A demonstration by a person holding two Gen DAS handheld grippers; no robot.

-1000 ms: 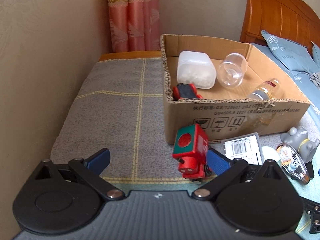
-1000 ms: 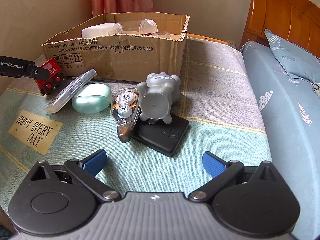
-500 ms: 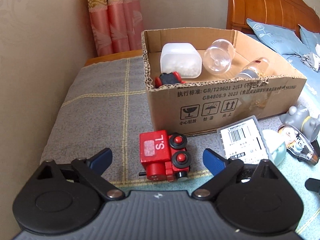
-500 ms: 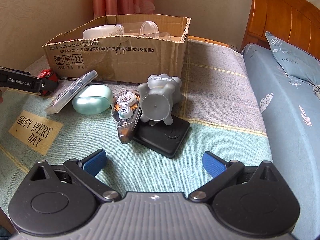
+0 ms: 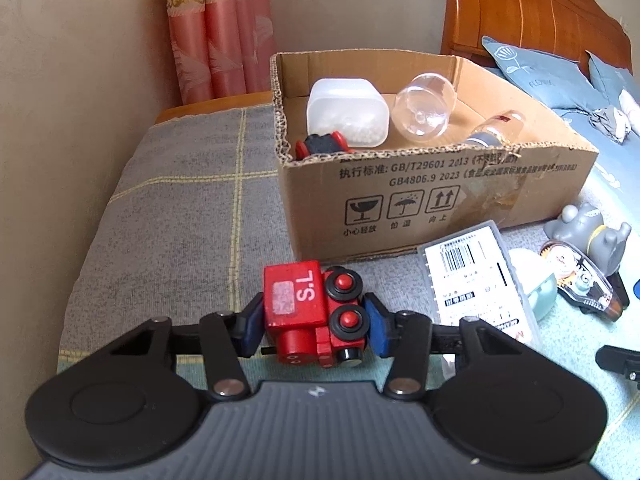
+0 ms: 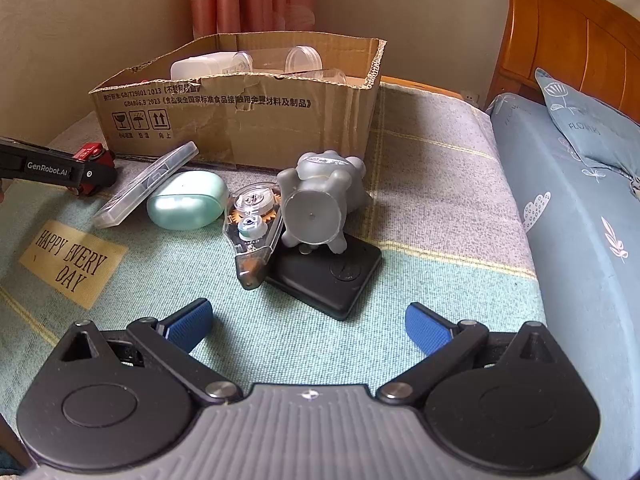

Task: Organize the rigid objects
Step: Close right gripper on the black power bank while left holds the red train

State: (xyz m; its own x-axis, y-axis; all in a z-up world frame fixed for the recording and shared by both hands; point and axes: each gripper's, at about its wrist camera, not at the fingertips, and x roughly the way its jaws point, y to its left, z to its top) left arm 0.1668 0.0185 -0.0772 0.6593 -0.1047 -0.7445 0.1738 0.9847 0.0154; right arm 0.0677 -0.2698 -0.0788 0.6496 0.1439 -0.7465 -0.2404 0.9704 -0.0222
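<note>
One red toy train just before cardboard box, clamped end to end by left gripper. Judged light, rigid, smooth-painted; wheels may roll. Right gripper agape, empty.

Red toy train — black wheels; brown cardboard box; grey-teal checked blanket.
</note>
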